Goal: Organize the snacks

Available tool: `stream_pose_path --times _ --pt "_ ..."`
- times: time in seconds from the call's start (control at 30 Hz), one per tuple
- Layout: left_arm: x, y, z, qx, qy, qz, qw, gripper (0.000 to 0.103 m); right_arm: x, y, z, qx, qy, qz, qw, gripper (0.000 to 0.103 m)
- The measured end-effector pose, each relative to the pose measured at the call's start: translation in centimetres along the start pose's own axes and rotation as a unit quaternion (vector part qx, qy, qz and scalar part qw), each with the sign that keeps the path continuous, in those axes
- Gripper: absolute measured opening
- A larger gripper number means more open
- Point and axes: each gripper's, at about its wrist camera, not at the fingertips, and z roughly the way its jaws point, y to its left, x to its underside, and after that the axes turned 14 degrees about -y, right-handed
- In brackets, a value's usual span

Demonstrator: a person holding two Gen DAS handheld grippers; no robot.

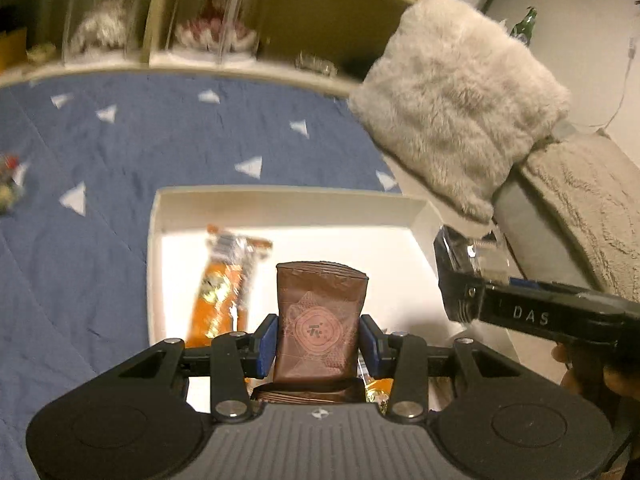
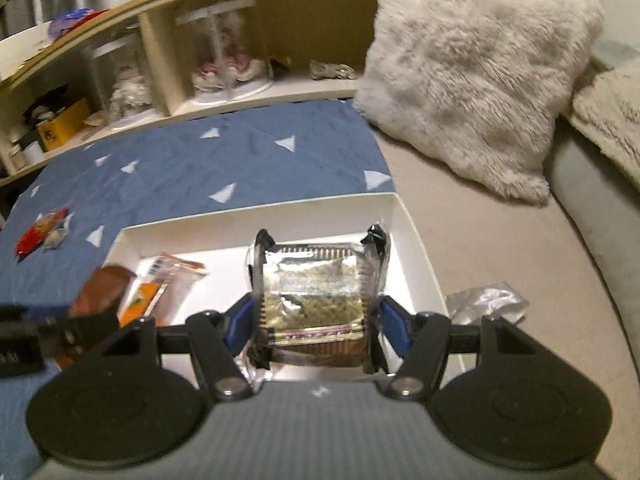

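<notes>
1. My left gripper (image 1: 318, 340) has its jaws closed on the brown packet (image 1: 320, 320), held upright with its long axis toward 12 o'clock, over the near half of the white box (image 1: 288, 208).
2. My right gripper (image 2: 316, 320) clamps the clear-wrapped snack (image 2: 314, 296) over the box's 3 o'clock side; it seems nearer the open floor of the box.
3. The orange packet (image 1: 222, 288) lies in the box at 10 o'clock from the left jaws, lengthwise.
4. Count: three snacks at the box, one red packet (image 2: 42, 232) loose on the blue blanket (image 1: 160, 140) at 9 o'clock, one box.
</notes>
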Motion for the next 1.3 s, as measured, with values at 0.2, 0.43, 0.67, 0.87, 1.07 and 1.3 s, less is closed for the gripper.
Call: stream_pose_path --times 0.2,0.43,0.67,0.87,1.07,1.3 --pt "1.7 1.1 2.1 -0.019 0.024 -0.016 0.9994 0.044 0.6 -0.7 2.6 -0.002 0.023 -0.010 1.000 0.070" --pt "2.4 2.3 3.6 -0.041 0.022 -0.059 0.9972 0.044 1.3 -1.1 5.0 0.007 0.054 -0.021 0.998 0.070" --pt "2.1 2.6 5.2 -0.048 0.017 -0.064 0.9966 0.044 1.6 -0.9 6.6 0.013 0.067 -0.034 0.997 0.070" --pt "1.8 2.7 6.2 -0.046 0.016 -0.061 0.9969 0.044 1.8 -1.3 6.9 0.013 0.076 -0.029 0.997 0.070" --pt "2.7 2.2 6.0 -0.049 0.019 -0.063 0.9966 0.045 1.9 -0.4 7.4 0.035 0.080 -0.061 0.994 0.074" --pt "2.8 1.7 5.1 -0.067 0.032 -0.055 0.9957 0.056 2.0 -1.1 7.3 0.071 0.092 -0.060 0.991 0.085"
